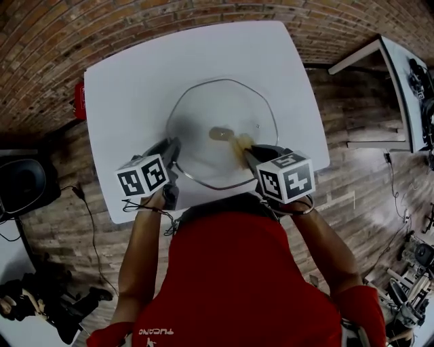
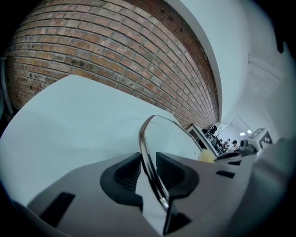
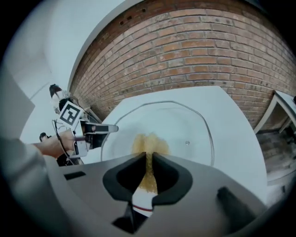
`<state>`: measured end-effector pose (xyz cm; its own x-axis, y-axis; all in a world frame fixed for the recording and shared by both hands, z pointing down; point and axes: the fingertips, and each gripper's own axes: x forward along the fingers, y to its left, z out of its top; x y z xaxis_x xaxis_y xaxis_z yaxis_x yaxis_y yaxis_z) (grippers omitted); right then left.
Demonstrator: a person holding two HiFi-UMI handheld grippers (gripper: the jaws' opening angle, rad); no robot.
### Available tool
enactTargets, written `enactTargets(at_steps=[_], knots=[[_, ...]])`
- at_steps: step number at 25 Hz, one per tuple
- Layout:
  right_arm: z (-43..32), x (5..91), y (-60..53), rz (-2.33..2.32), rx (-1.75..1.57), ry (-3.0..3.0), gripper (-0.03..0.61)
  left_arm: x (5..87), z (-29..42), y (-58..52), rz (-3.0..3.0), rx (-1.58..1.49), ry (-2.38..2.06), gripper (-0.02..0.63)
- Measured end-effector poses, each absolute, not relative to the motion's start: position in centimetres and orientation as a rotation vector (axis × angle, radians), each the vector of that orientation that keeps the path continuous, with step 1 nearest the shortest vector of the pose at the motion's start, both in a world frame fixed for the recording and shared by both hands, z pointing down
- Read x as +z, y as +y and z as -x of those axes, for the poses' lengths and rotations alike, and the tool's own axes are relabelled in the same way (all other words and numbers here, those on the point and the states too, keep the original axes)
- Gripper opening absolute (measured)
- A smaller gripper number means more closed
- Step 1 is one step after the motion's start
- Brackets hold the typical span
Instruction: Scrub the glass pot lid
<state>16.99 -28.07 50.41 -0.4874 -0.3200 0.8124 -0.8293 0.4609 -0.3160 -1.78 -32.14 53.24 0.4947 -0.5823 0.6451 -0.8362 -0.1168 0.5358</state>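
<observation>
Grippers closest in, one in each hand, just ahead of the red shirt. Left gripper has its jaws partly closed, pinching the metal rim of the glass lid at its near left edge. Right gripper is squeezed almost together on a yellow sponge, and that sponge presses onto the glass close to the lid's centre. Lid sits on the white table, around the middle of the top. Beyond the table's far edge, a brick wall.
</observation>
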Motion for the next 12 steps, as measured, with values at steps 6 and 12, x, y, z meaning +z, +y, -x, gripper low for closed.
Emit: enactTargets(at_steps=[6,12], knots=[[-12.1,49.6,-33.1,-1.007,0.829,-2.094,0.054,53.2,1.9,-32.2,-1.808,0.335,-1.208,0.11],[-11.2,51.9,-35.2,-1.043,0.714,-2.012,0.055,53.1,1.9,-32.3,-1.809,0.338,-1.224,0.11]])
